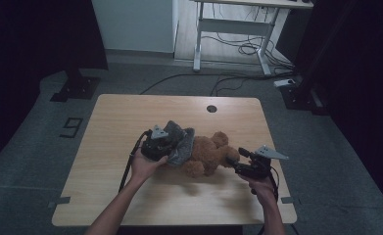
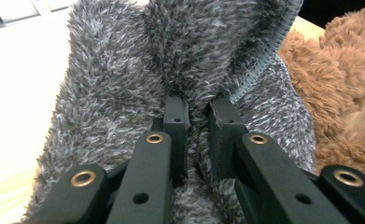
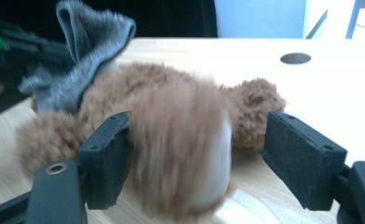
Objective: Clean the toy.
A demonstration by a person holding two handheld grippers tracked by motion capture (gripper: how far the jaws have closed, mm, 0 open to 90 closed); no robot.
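We stand at a light wooden surface [image 1: 130,122] in a dim room, a white desk frame [image 1: 233,29] and cables on the floor beyond. Our forearms reach in from the near edge. The left tool [image 2: 199,116] is clenched on a grey fuzzy cloth [image 2: 124,70] draped over a brown teddy bear [image 1: 209,152] lying mid-surface. The right tool [image 3: 196,154] is spread wide around the bear's limb, one pad touching the fur.

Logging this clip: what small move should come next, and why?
Probably close the right gripper on the teddy bear: its jaws stand open around a brown limb, while the left gripper already pinches the grey cloth.
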